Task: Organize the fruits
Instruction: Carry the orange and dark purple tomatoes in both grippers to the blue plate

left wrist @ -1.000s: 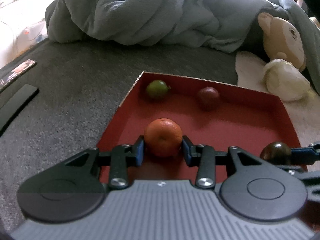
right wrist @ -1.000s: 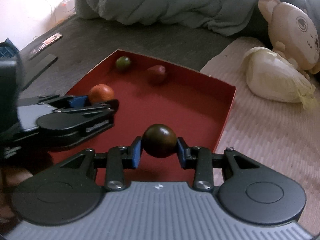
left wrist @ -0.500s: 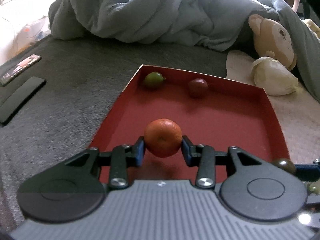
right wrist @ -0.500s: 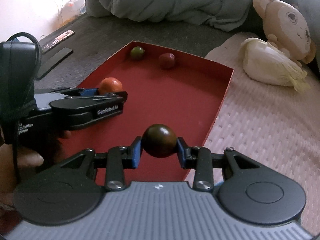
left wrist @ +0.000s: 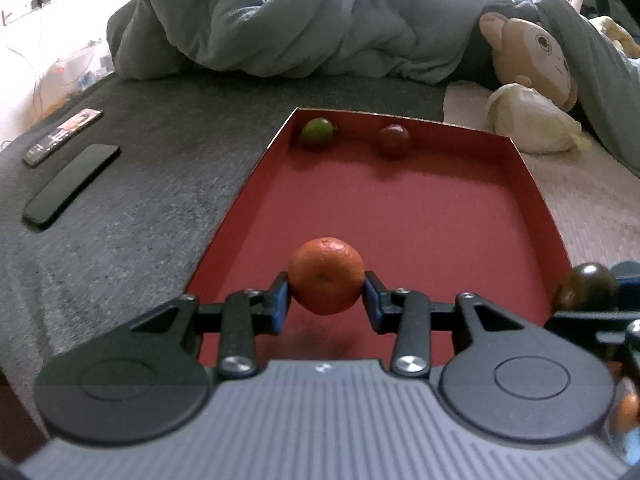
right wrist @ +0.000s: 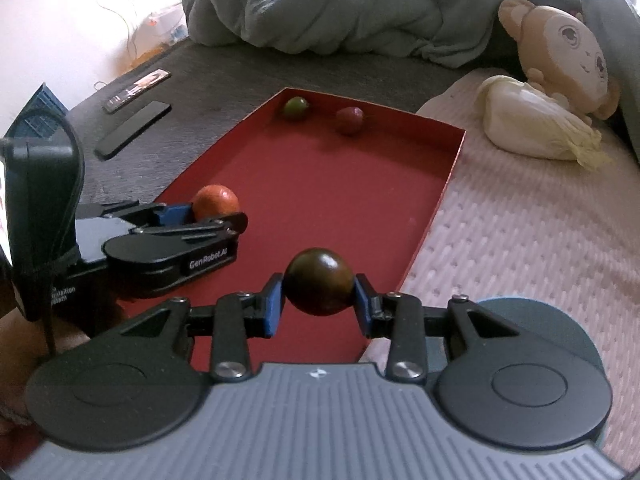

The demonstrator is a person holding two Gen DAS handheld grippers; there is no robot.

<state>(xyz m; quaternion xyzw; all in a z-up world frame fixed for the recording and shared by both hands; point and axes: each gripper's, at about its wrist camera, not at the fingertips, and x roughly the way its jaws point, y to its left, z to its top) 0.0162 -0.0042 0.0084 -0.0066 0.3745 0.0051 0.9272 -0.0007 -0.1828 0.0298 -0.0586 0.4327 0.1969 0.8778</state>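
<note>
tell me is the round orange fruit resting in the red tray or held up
Held up: the left gripper clamps the round orange fruit above the red cardboard tray.

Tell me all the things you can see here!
tray: 1, red, on the bed
orange: 1, orange, held over the tray's near end
dark fruit: 1, brown-green, held over the tray's right edge
green fruit: 1, green, tray's far left corner
red fruit: 1, red, tray's far end
phones: 2, black, left of the tray
blanket: 1, grey-blue, behind
monkey: 1, tan, far right
cabbage: 1, pale, beside the monkey
left gripper: fingers shut on the orange
right gripper: fingers shut on the dark fruit
</note>
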